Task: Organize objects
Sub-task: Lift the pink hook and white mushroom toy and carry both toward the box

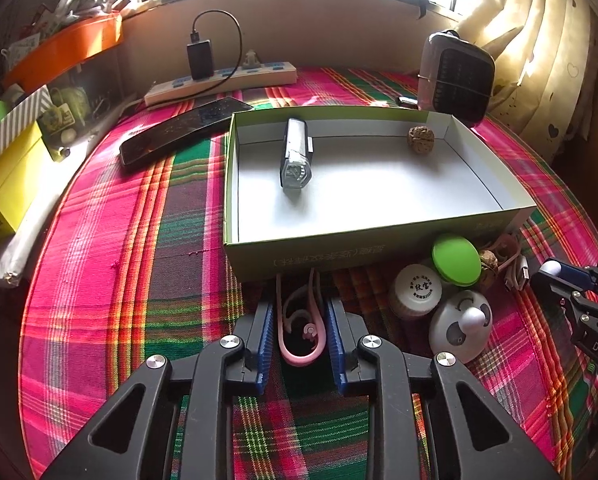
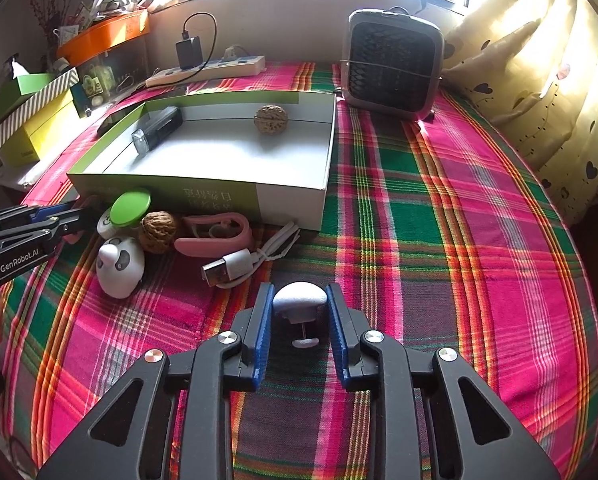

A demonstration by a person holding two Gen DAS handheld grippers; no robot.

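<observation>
An open green and white box [image 1: 379,236] holds a silver and black light [image 1: 295,152] and a walnut [image 1: 421,140]. In front of the box, my left gripper [image 1: 301,304] is shut on a pink looped clip [image 1: 299,361] lying on the plaid cloth. In the right wrist view, my right gripper [image 2: 299,290] is shut on a white round-headed piece [image 2: 299,296] on the cloth. Loose items lie between the two grippers: a green-lidded jar [image 1: 457,260], a white bottle [image 1: 417,294], a white panda-faced gadget [image 1: 459,330], a second walnut [image 2: 159,230], another pink clip [image 2: 215,240] and a white USB cable [image 2: 239,266].
A grey fan heater [image 2: 393,64] stands at the back right beside curtains [image 2: 539,80]. A power strip with a black charger [image 1: 219,80] runs along the back wall. A dark phone-like slab [image 1: 179,136] lies left of the box, with yellow and striped boxes [image 1: 7,176] at the far left.
</observation>
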